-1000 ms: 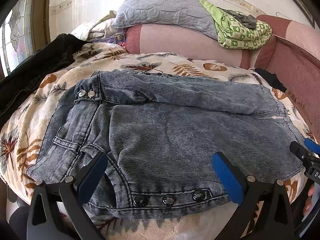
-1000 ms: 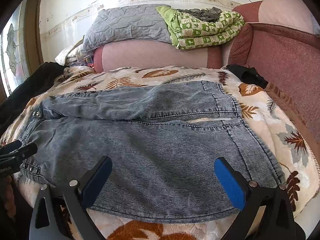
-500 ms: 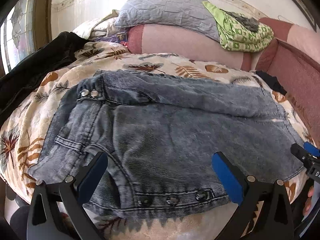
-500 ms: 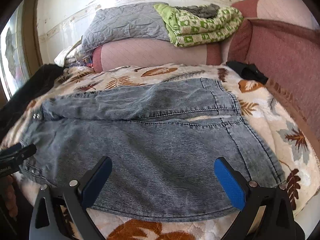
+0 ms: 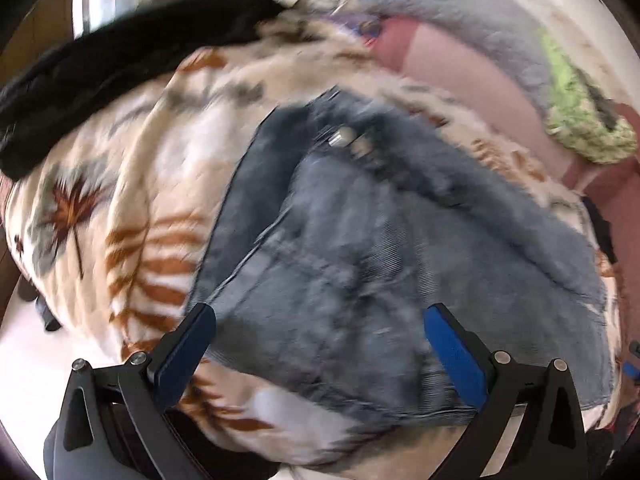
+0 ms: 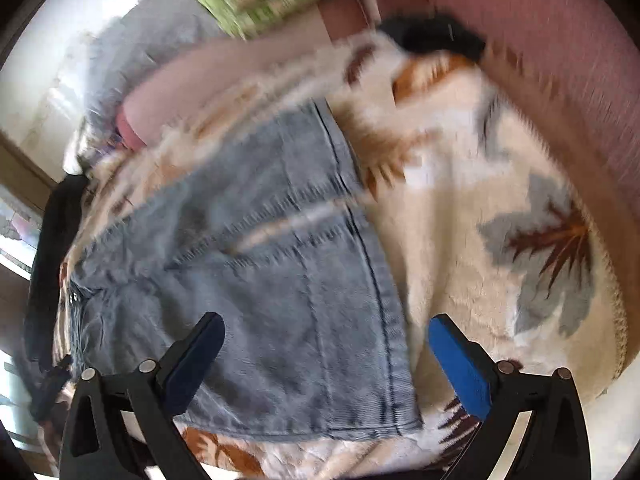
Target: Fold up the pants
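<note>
The bed, covered by a cream leaf-print blanket, fills both views, with a pink bolster and a green patterned cloth in the upper right of the left wrist view and a black garment across its upper left. The denim pants lie flat on the blanket in the middle and lower part of both frames, apparently already doubled leg over leg; blur hides finer detail. By the look of it, the denim is soft but thick and fairly heavy: it should drape and sag when lifted, and not slip easily. The stitched hems in the right view and the waistband with metal buttons in the left view are probably the firmest places to pinch. The left claw and the right claw each stand wide apart and empty, hovering over the near edge of the pants.
</note>
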Action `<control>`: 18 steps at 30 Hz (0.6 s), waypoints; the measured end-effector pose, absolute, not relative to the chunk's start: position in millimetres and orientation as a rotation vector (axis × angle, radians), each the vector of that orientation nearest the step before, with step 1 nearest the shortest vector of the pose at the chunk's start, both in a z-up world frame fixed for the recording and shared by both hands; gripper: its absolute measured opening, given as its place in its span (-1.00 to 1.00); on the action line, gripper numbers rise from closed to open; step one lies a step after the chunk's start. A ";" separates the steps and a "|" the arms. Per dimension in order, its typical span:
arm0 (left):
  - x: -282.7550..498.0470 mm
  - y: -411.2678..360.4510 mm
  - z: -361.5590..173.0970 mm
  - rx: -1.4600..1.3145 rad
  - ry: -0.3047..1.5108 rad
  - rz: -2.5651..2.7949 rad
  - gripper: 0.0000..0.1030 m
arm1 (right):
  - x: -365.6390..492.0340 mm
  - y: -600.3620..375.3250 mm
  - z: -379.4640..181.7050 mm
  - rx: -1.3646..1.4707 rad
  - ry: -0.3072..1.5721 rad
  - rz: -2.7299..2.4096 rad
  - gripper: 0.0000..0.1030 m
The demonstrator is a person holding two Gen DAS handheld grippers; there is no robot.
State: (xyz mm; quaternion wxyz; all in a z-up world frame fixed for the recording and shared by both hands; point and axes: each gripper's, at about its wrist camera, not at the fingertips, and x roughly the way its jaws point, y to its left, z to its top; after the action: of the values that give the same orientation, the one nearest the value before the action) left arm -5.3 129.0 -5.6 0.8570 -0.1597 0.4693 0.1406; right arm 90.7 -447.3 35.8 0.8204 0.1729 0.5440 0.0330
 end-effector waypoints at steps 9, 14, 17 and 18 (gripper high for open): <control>6.5 126.2 -32.8 -0.228 0.983 0.341 1.00 | 74.4 -446.1 -0.6 0.260 1.349 0.011 -0.32; 10.3 131.8 -31.3 -0.267 0.973 0.348 1.00 | 65.7 -426.0 10.4 0.071 1.329 -0.015 -0.58; 10.0 134.9 -30.5 -0.288 0.963 0.342 1.00 | 51.2 -407.7 30.6 -0.069 1.273 -0.029 -0.60; 9.2 135.8 -30.2 -0.292 0.961 0.340 1.00 | 46.3 -404.4 34.6 -0.104 1.258 -0.044 -0.60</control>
State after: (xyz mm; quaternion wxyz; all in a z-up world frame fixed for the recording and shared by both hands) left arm 9.2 135.8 -30.2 0.8627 -0.1395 0.4581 0.1623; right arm 46.3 -404.4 34.6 0.8072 -0.0488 0.5880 -0.0207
